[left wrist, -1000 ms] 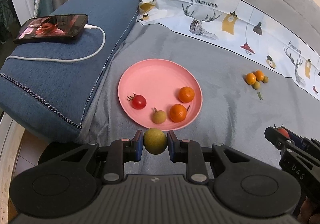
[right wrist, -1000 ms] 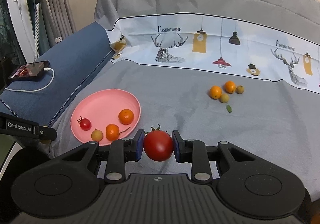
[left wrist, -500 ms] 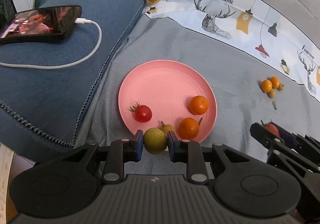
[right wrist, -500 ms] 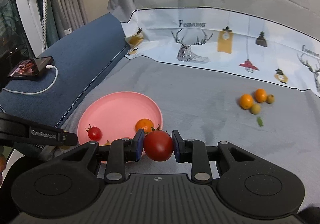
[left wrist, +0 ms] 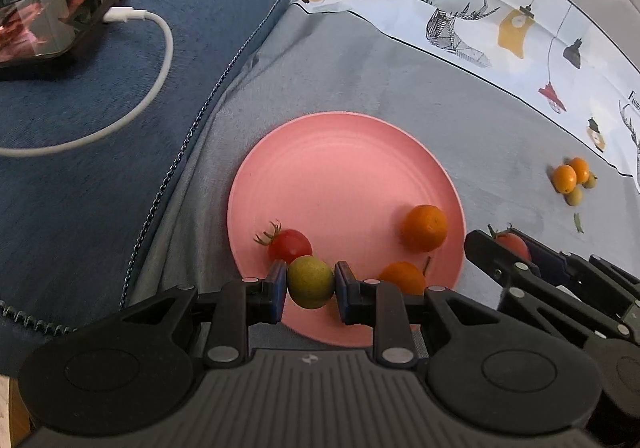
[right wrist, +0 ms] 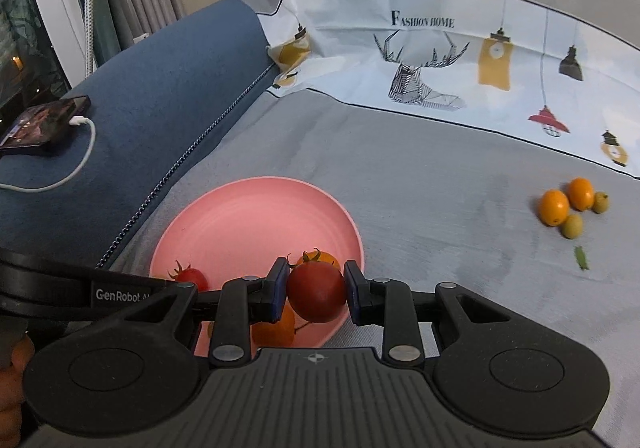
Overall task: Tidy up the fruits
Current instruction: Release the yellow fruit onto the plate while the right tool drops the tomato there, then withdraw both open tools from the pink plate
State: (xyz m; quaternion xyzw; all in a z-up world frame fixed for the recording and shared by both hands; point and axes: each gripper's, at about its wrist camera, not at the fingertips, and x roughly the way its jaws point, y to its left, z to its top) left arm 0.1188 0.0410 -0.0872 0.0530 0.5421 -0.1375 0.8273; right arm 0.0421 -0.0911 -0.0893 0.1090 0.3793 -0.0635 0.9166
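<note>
My left gripper [left wrist: 311, 282] is shut on a yellow-green fruit [left wrist: 311, 281] and holds it over the near rim of the pink plate [left wrist: 340, 172]. On the plate lie a small red tomato [left wrist: 289, 244] and two oranges [left wrist: 425, 227] [left wrist: 402, 276]. My right gripper [right wrist: 316, 291] is shut on a red tomato [right wrist: 317, 291] above the plate's right near edge [right wrist: 248, 208]. It also shows at the right of the left wrist view [left wrist: 510, 244]. A loose cluster of small orange and green fruits [right wrist: 572, 204] lies on the grey cloth to the right.
A blue cushion [left wrist: 80, 168] lies left of the plate, with a phone [left wrist: 52, 24] and white charging cable [left wrist: 152, 88] on it. A printed white cloth [right wrist: 460, 60] rises at the back. A small green scrap [right wrist: 581, 258] lies near the loose fruits.
Both grippers have moved forward and left toward the plate with their fruits. The left one is now over the plate's near rim, the right one over its right edge.
</note>
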